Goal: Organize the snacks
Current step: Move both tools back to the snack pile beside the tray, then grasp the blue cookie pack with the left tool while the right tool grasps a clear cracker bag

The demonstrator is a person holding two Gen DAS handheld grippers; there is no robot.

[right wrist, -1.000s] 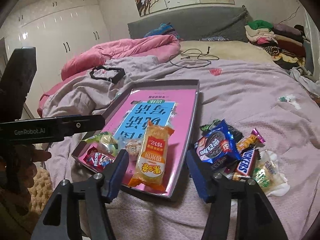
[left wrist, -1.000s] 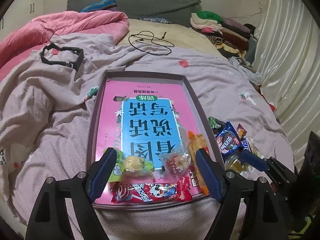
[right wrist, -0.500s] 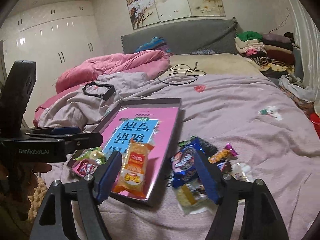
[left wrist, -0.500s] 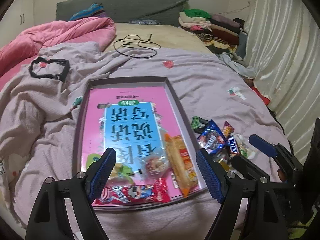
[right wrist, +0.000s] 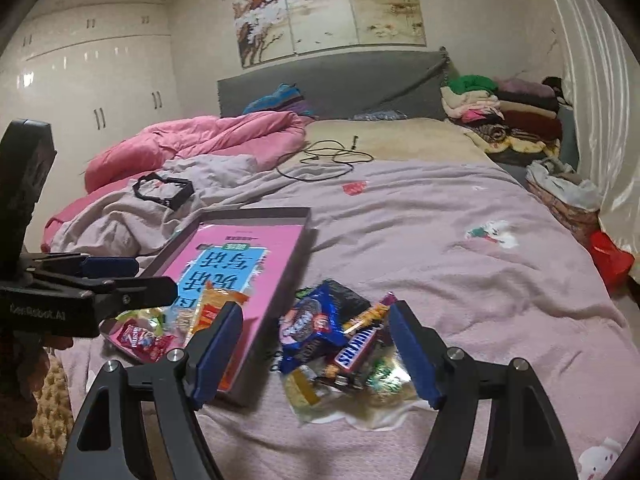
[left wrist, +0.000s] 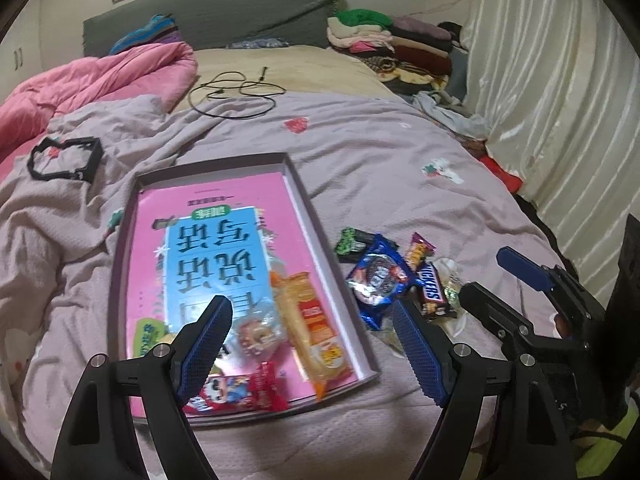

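Partly done: four or so snacks, incl. orange wafer pack (left wrist: 310, 322), lie in shallow box (left wrist: 320, 232). Snickers bar (right wrist: 354, 350), Oreo pack (right wrist: 308, 326), maybe five more remain on bed. Left gripper (left wrist: 312, 344), right gripper (right wrist: 316, 354): fingers apart, empty

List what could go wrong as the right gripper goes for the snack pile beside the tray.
1. The Snickers bar lies overlapped with the blue cookie pack and clear wrappers, so the open right gripper may pinch two items or slip off.
2. The pile sits close to the tray wall; a sideways approach could nudge it.
3. The soft blanket may bunch up between the fingers.
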